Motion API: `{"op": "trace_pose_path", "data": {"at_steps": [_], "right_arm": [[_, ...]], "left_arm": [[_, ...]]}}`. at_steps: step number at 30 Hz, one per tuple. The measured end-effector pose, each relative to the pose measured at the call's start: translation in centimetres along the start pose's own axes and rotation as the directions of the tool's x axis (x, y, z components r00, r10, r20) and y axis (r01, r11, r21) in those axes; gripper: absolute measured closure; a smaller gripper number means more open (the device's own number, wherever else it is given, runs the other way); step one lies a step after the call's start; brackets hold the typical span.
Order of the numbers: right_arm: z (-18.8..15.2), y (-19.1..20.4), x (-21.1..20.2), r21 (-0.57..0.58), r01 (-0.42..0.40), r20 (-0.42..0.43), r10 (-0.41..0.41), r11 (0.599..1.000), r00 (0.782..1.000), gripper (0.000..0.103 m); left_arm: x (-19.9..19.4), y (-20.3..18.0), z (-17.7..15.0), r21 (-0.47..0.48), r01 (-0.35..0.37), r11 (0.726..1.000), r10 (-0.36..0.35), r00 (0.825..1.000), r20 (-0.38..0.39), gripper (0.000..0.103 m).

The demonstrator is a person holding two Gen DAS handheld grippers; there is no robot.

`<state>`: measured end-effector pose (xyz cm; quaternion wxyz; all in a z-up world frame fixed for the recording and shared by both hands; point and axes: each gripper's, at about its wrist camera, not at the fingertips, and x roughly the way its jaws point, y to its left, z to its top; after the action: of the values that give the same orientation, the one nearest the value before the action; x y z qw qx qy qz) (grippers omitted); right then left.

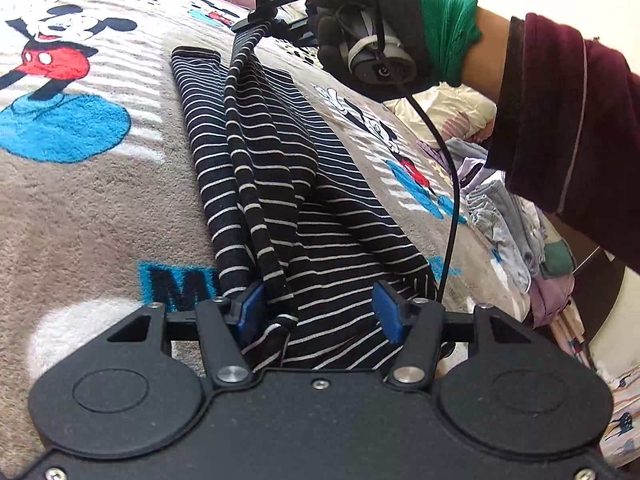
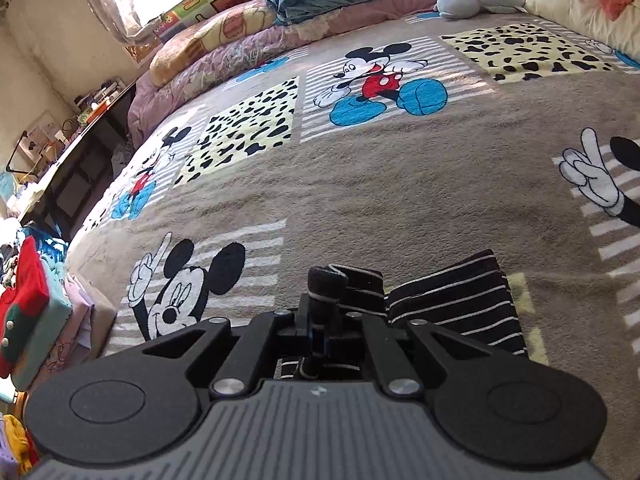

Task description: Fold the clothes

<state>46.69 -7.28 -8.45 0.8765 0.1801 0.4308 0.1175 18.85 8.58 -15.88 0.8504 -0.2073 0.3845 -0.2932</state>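
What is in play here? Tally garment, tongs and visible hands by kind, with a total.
Navy white-striped knit garment: 1
Black two-finger tongs: 2, left tongs and right tongs
Black-and-green gloved hand: 1
Total: 4

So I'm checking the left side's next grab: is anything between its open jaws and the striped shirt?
Nothing visible: the striped shirt already lies bunched between the left gripper jaws, on the blanket.
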Motion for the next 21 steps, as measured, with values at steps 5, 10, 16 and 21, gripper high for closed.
{"op": "trace_pose_path", "data": {"at_steps": [5, 10, 16, 21], "right_arm": [[0.5, -1.2, -0.1, -0.01, -0.074, 0.071, 0.075, 0.997, 0.995, 0.063], [0.4, -3.8, -0.8, -0.056, -0.127, 0.061, 0.131, 0.99, 0.99, 0.058], [-2.0, -5.3, 0.5, -0.143, -0.119, -0.002, 0.12, 0.983, 0.993, 0.063], [-2.7, -5.5, 0.7, -0.148, -0.144, 0.001, 0.146, 0.979, 0.989, 0.074]], "left_arm": [[-0.2, 1.0, 0.2, -0.068, 0.026, 0.997, -0.024, 1.0, 0.017, 0.047], [0.2, 0.6, 0.1, -0.05, 0.012, 0.999, -0.011, 1.0, 0.009, 0.047], [0.2, 0.8, 0.1, -0.053, 0.011, 0.999, -0.011, 1.0, 0.01, 0.047], [0.2, 1.1, 0.0, -0.055, 0.013, 0.998, -0.012, 1.0, 0.009, 0.047]]}}
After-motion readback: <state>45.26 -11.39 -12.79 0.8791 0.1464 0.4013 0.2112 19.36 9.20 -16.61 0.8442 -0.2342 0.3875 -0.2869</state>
